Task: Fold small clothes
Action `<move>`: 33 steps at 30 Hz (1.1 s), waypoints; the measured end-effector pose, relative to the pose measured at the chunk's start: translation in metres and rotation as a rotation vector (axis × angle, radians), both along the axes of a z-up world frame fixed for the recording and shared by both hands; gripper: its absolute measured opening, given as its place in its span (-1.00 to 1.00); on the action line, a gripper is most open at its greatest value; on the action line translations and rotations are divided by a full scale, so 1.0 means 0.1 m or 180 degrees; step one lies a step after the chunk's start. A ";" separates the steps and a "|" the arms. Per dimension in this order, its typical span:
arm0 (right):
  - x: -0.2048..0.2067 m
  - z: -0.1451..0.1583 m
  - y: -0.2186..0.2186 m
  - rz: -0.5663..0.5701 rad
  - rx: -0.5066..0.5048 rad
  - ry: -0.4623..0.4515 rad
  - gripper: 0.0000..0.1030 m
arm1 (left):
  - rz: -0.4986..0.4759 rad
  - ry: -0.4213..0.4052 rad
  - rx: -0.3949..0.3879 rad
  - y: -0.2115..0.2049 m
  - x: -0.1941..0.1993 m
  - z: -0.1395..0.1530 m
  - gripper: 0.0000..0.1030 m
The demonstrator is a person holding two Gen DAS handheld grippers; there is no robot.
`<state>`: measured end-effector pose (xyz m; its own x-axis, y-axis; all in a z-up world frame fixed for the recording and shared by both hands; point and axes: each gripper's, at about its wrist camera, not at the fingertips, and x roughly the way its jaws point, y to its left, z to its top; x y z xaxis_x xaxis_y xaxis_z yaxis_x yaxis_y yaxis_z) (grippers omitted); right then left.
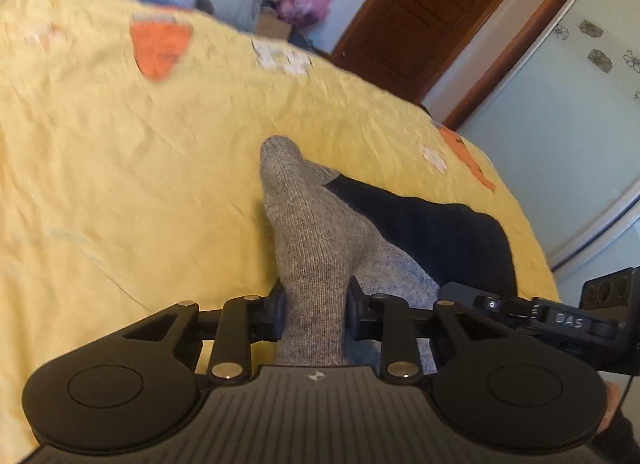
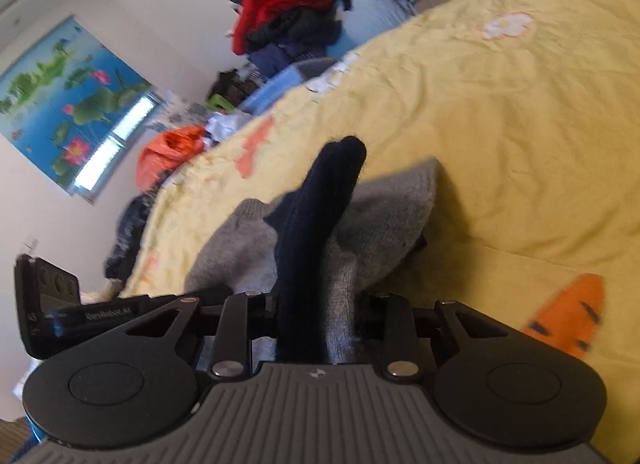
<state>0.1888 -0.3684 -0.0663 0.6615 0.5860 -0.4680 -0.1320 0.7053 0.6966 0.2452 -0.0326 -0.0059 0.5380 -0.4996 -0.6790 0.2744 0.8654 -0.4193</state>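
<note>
My left tongs are clenched on the grey sock, and my right tongs grip both the dark sock and grey knit beside it. I judge I hold the pair at both ends, just above the bed, to keep it taut for a fold. The sheet is yellow, creased, printed with orange carrots. Beyond its far edge lie heaps of clothes; a brown door stands beyond.
</note>
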 end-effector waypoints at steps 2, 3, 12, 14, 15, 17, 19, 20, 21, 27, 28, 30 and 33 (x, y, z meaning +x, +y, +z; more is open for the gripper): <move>0.08 0.04 0.13 0.0061 0.0150 -0.0085 -0.36 | 0.0127 -0.0181 0.0175 0.10 0.10 0.12 -0.45; 0.15 0.04 0.21 0.0075 0.0179 -0.0099 -0.36 | 0.0195 -0.0231 0.0279 0.14 0.16 0.14 -0.44; 0.05 -0.01 0.41 -0.0105 -0.0028 0.0055 0.34 | 0.0184 -0.0165 0.0159 0.65 -0.44 -0.15 0.20; -0.18 0.02 0.35 -0.0068 -0.0033 0.0028 0.51 | 0.0106 0.0007 0.0061 0.74 -0.67 -0.29 0.21; -0.28 0.01 0.32 -0.0048 -0.0005 0.0085 0.51 | 0.0080 0.0102 -0.0005 0.77 -0.75 -0.35 0.21; -0.45 -0.07 0.29 0.0010 0.0068 0.0241 0.51 | 0.0037 0.0132 -0.0151 0.81 -0.88 -0.44 0.20; -0.56 -0.13 0.33 0.0033 0.0013 0.0362 0.51 | 0.0036 0.0085 -0.0189 0.79 -0.92 -0.46 0.18; -0.61 -0.16 0.37 0.0053 0.0002 0.0365 0.51 | 0.0022 0.0125 -0.0287 0.79 -0.91 -0.47 0.17; -0.65 -0.17 0.41 0.0065 0.0006 0.0308 0.51 | -0.0016 0.0193 -0.0383 0.77 -0.89 -0.48 0.12; -0.66 -0.19 0.70 0.0274 -0.0081 0.0337 -0.57 | 0.0056 0.0350 -0.0143 0.63 -0.90 -0.36 -0.75; -0.68 -0.15 0.70 0.0287 -0.0078 0.0306 -0.57 | 0.0065 0.0307 -0.0117 0.64 -0.95 -0.29 -0.75; -0.75 -0.03 0.67 0.0316 0.0041 0.0212 -0.58 | 0.0027 0.0230 -0.0102 0.67 -1.10 -0.16 -0.76; -0.94 0.13 0.58 0.0448 0.0147 0.0101 -0.58 | -0.0104 0.0193 -0.0075 0.75 -1.32 -0.09 -0.75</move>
<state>0.0950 -0.3103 -0.0537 0.5566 0.6933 -0.4577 -0.2046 0.6484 0.7333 0.1131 0.0419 -0.0145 0.4794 -0.5324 -0.6977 0.2758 0.8461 -0.4562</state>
